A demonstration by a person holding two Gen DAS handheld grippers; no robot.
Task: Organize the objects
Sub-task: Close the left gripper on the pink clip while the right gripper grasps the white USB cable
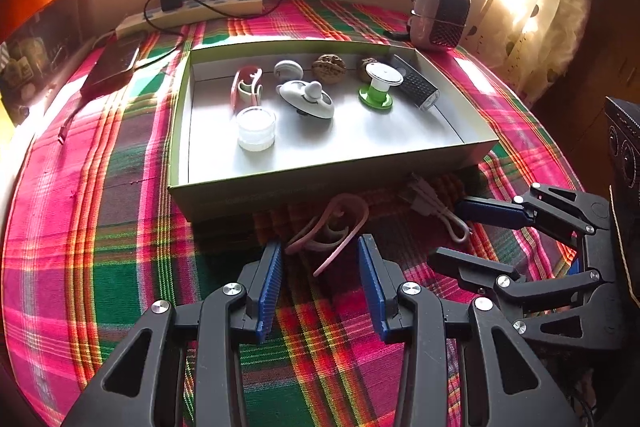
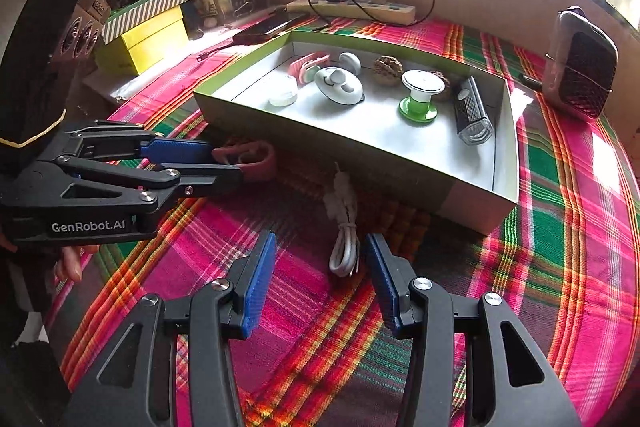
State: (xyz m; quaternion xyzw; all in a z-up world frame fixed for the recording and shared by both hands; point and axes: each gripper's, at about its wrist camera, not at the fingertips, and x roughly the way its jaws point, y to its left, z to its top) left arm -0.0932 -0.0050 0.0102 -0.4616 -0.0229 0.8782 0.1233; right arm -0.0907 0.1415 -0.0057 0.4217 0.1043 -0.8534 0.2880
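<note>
My left gripper (image 1: pixel 320 259): jaws wide, flanking pink clip (image 1: pixel 332 227), no contact. My right gripper (image 2: pixel 320 259): jaws wide, flanking white cable (image 2: pixel 344 247) beside box (image 2: pixel 460 203).

Both wrist fisheyes sit low over the plaid cloth (image 1: pixel 100 227), tilted down, facing the window wall. Left view looks at the open box (image 1: pixel 320 175) head-on from close; right view sees the box (image 2: pixel 472 203) from its right corner. Shared: box, power strip (image 1: pixel 208 9), each other's gripper
</note>
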